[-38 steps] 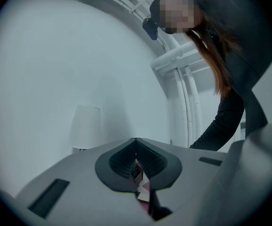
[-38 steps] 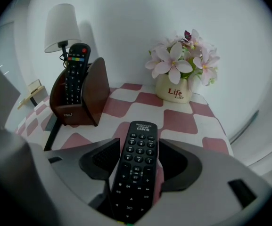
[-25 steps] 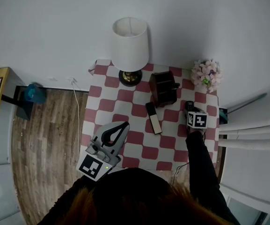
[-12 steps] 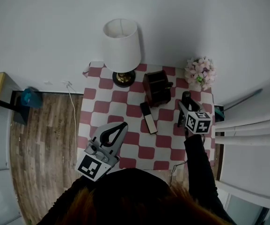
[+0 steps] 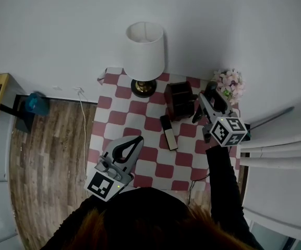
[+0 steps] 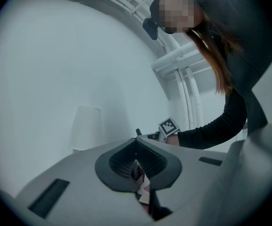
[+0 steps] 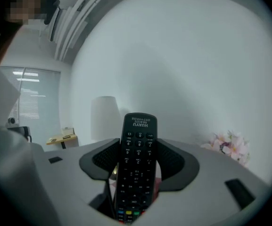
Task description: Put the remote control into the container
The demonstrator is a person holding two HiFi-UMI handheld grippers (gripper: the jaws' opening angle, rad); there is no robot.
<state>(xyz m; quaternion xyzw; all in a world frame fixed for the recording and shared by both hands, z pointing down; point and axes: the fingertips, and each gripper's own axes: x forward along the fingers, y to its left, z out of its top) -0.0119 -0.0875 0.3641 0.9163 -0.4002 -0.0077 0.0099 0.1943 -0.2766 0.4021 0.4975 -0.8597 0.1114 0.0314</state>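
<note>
My right gripper (image 5: 207, 100) is shut on a black remote control (image 5: 211, 89) and holds it up in the air, just right of the dark brown compartment container (image 5: 180, 99). In the right gripper view the remote (image 7: 136, 164) stands upright between the jaws of that gripper (image 7: 138, 166), its keypad facing the camera. A second slim remote (image 5: 168, 132), dark at one end and pale at the other, lies on the table in front of the container. My left gripper (image 5: 137, 139) hovers over the table's near left part, shut and empty; its tips (image 6: 136, 167) meet.
The small table wears a red-and-white checked cloth (image 5: 134, 120). A lamp (image 5: 145, 51) stands at the back left and pink flowers (image 5: 230, 84) at the back right corner. A white cable (image 5: 83, 124) runs over the wooden floor; a stool with a blue object (image 5: 35, 103) stands left.
My right gripper has risen from the table's right side with the black remote and moved back, level with the container. The left gripper has stayed put.
</note>
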